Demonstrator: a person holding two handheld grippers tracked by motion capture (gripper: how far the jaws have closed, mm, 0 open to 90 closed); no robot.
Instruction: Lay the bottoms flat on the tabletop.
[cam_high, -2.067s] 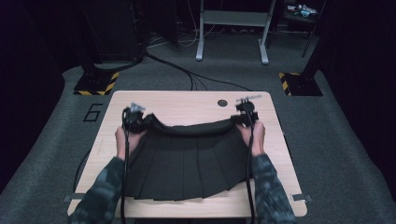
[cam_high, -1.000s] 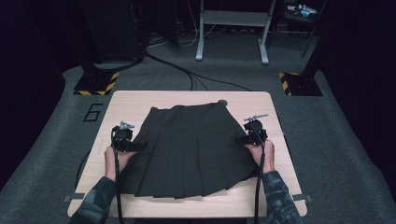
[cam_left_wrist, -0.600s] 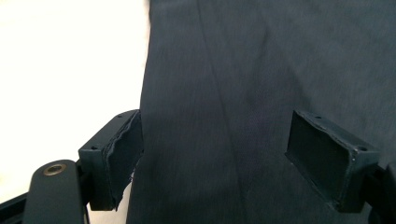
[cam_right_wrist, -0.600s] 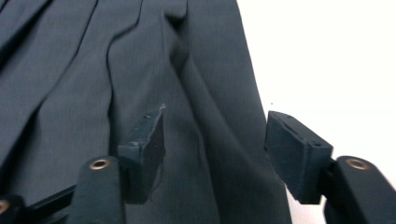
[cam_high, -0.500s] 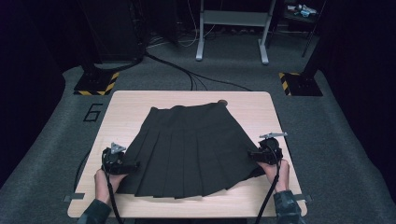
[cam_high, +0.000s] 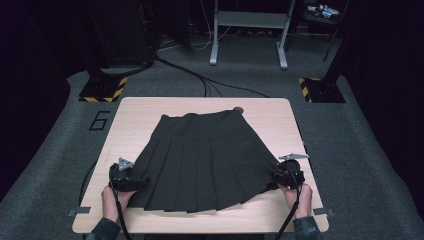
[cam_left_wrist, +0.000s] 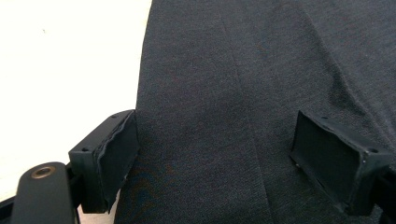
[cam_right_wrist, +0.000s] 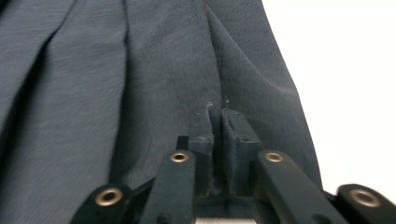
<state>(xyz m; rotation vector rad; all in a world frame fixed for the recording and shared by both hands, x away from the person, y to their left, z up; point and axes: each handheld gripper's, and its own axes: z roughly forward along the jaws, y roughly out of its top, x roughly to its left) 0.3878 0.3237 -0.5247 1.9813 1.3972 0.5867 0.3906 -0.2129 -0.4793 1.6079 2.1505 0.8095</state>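
Pleated skirt (cam_high: 207, 160) flat on table (cam_high: 135, 120)

Black grippers (cam_high: 131, 181), brass screws, grey top plates, black cables.

Grey carpet floor (cam_high: 365, 165), dark room, metal stand (cam_high: 248, 30) behind wooden table (cam_high: 135, 120).

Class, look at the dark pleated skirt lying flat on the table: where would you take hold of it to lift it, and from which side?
Grip the skirt at its two hem corners, coming in low from the outer sides. It lies flat with the hem fanned wide toward the person, so only edges offer cloth to pinch. The left gripper stands open over that edge; the right gripper looks shut at its corner.
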